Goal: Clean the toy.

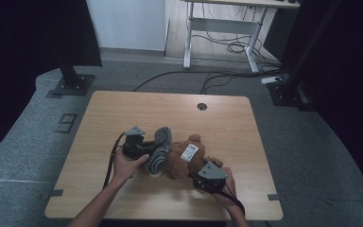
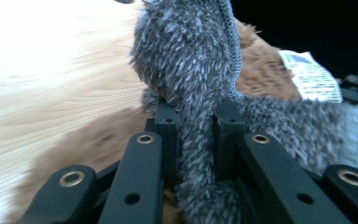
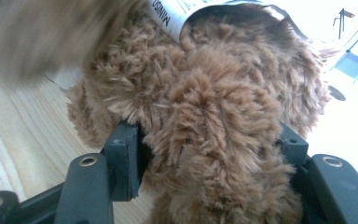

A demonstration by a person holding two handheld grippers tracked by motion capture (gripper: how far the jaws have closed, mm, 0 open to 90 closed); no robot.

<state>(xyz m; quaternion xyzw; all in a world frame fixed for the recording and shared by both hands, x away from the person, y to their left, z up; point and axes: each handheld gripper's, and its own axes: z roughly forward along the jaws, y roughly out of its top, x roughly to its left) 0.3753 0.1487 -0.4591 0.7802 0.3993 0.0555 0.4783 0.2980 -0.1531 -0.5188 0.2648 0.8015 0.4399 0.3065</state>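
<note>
A brown plush toy (image 1: 184, 164) with a white tag (image 1: 189, 152) lies on the wooden table (image 1: 123, 113), near its front edge. A grey fuzzy sock (image 1: 159, 150) rests against the toy's left side. My left gripper (image 1: 150, 152) comes in from the left. In the left gripper view it (image 2: 196, 123) is shut on a fold of the grey sock (image 2: 191, 60), with brown fur (image 2: 261, 74) and the tag (image 2: 310, 74) behind. My right gripper (image 1: 197, 176) sits at the toy's front right. Its jaws (image 3: 207, 144) stand wide on either side of a limb of the plush (image 3: 214, 93), not squeezing it.
A round cable hole (image 1: 202, 106) sits near the table's far edge. A black stand base (image 1: 71, 84) is on the floor at the far left and another (image 1: 286, 92) at the far right. Beyond them is a white desk frame (image 1: 217, 33) with cables.
</note>
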